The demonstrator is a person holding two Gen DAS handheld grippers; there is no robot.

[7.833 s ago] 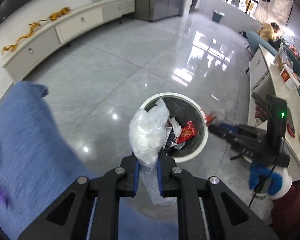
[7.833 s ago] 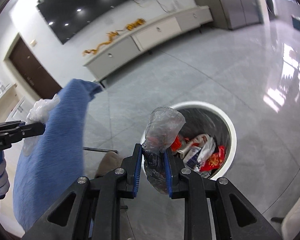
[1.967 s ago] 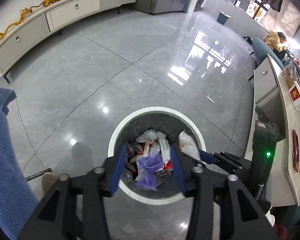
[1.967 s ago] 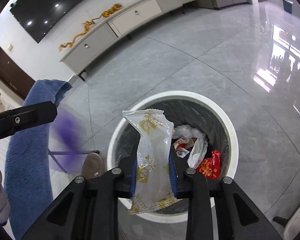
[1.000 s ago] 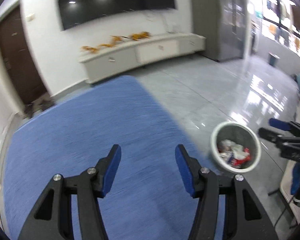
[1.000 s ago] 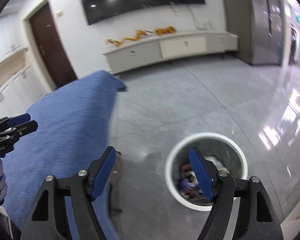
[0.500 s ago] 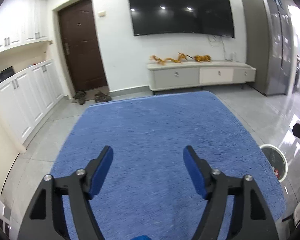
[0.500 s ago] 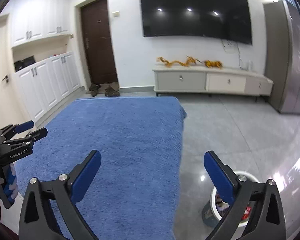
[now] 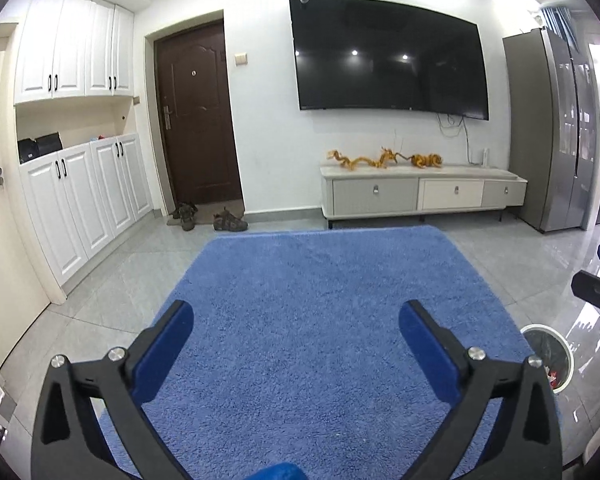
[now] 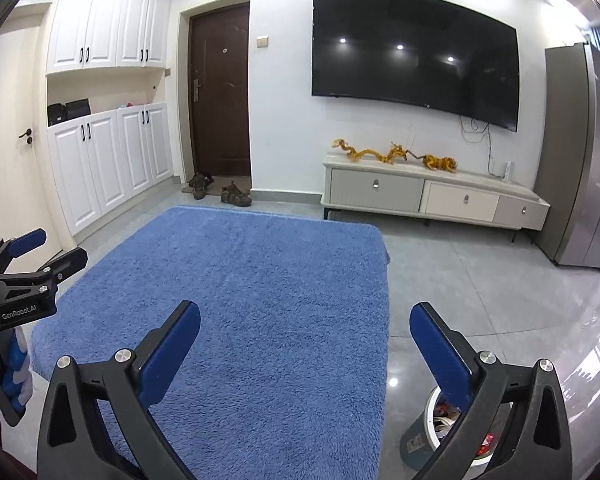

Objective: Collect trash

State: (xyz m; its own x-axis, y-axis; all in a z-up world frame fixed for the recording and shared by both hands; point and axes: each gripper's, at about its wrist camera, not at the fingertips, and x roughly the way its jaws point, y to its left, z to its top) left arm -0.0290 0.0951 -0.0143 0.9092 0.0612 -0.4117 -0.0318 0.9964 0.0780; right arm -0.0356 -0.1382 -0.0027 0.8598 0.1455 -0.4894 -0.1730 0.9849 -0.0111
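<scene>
Grippers over a blue cover (image 9: 320,300). We see the left gripper (image 9: 296,320) with its jaws spread wide after just opening further, nothing between its blue pads (image 9: 168,344); only the bare blue cloth lies beyond them. The right gripper (image 10: 304,320) likewise stands fully spread and empty. The trash bin (image 9: 550,360), white-rimmed and holding wrappers, stands on the grey floor (image 9: 500,256) at four o'clock in the left wrist view, just beside the cover's edge; in the right wrist view we find it at five o'clock, partly hidden behind the right finger. At nine o'clock there, a gloved hand (image 10: 14,376) carries the left gripper.
</scene>
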